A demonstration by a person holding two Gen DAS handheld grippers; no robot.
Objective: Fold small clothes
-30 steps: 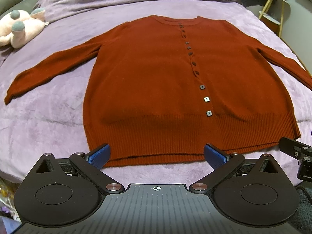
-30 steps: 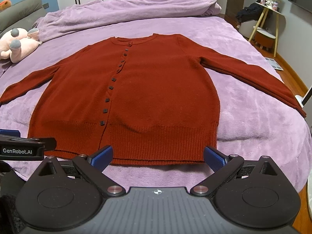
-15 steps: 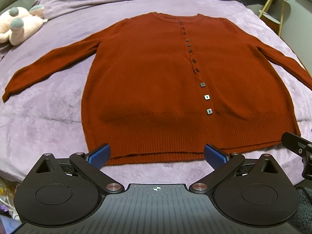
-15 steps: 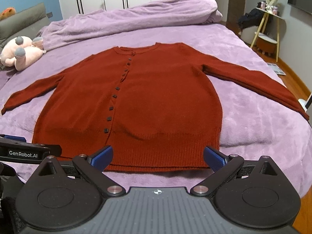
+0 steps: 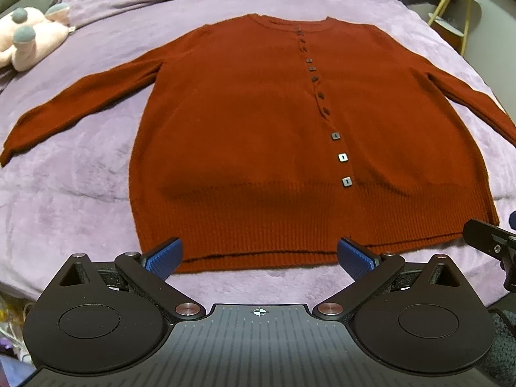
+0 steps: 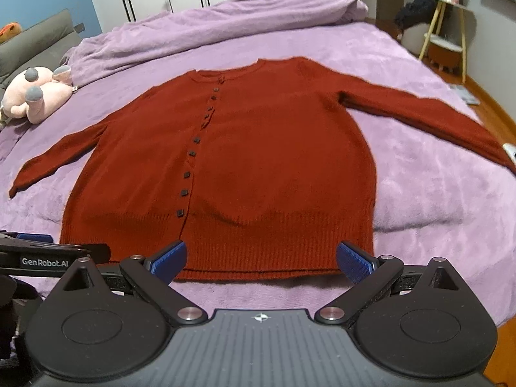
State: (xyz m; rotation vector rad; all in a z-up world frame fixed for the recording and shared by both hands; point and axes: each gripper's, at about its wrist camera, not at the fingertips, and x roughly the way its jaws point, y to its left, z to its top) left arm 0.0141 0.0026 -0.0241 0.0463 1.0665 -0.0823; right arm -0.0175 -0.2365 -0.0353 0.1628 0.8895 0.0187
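Your left gripper (image 5: 259, 256) sits at the bottom centre of its frame with the jaws spread wide and nothing between them. Its blue pads (image 5: 164, 256) lie just short of the ribbed hem of the cardigan (image 5: 251, 135); contact with the cloth cannot be confirmed.

Your right gripper (image 6: 261, 258) shows the same condition at the bottom centre of its own frame: jaws wide apart, empty, blue pads (image 6: 354, 261) at the hem line. It also appears at the right edge of the left view, and the left unit shows at the lower left of the right view, so the two are side by side.

The rust-red cardigan fills the middle of both frames. It lies flat and face up on the purple bed (image 5: 71, 193), buttoned, with the row of buttons (image 5: 342, 157) running from neckline to hem. Both sleeves are spread outward, one toward the left edge of the frame, the other toward the right.

A pink plush toy (image 6: 38, 96) rests on the bed at the upper left. A rumpled purple duvet (image 6: 225, 22) lies across the top of the frame. A small side table (image 6: 446, 38) stands at the upper right.
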